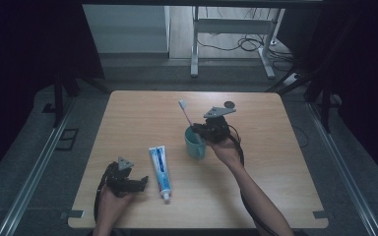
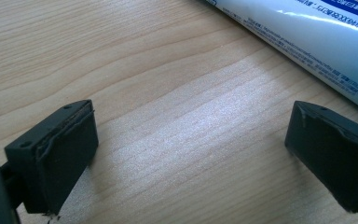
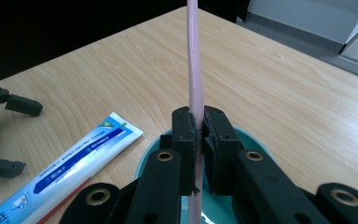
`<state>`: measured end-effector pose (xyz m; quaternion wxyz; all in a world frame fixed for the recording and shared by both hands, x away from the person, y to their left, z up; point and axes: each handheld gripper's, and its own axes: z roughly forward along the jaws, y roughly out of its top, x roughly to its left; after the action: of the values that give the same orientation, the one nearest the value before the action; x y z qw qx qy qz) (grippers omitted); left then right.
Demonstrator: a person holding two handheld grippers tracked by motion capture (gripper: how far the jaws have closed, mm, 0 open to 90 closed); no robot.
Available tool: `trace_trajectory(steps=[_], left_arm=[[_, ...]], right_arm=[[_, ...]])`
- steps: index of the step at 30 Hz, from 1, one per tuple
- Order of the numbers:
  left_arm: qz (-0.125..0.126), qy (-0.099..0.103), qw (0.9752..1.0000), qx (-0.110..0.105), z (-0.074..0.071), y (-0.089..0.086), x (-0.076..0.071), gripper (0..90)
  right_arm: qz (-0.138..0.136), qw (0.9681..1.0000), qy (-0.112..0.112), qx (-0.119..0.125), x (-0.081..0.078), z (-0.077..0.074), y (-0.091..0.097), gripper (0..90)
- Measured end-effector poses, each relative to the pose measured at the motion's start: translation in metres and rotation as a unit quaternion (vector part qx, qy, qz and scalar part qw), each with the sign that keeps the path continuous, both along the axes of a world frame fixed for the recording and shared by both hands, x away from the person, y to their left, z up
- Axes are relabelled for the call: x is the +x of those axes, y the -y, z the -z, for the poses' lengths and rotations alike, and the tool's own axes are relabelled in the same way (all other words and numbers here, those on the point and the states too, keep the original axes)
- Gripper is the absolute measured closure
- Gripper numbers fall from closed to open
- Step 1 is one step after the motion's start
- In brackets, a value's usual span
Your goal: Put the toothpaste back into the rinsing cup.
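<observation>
A teal cup (image 1: 195,142) stands near the table's middle. My right gripper (image 1: 200,129) is shut on a pink toothbrush (image 1: 185,114) over the cup; in the right gripper view the handle (image 3: 196,84) runs up between the closed jaws, with the cup rim (image 3: 151,147) just beneath. A blue and white toothpaste tube (image 1: 160,167) lies flat left of the cup, cap toward the front edge. My left gripper (image 1: 139,183) rests on the table left of the tube, open and holding nothing; the tube (image 2: 317,42) shows just beyond its right jaw in the left gripper view.
The wooden table (image 1: 142,113) has a small dark round object (image 1: 229,104) near its far edge. Beyond the table stand a metal desk frame (image 1: 231,29) and cables on the floor.
</observation>
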<state>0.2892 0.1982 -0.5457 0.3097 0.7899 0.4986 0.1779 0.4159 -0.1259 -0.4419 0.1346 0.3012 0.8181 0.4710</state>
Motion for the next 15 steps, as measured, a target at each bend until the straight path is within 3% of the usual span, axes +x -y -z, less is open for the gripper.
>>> trace_trajectory(steps=[15], left_arm=[[-0.001,0.000,1.0000,-0.001,0.000,0.000,0.000,2.6]], right_arm=[[-0.001,0.9996,-0.024,-0.013,0.002,0.018,-0.003,83.0]])
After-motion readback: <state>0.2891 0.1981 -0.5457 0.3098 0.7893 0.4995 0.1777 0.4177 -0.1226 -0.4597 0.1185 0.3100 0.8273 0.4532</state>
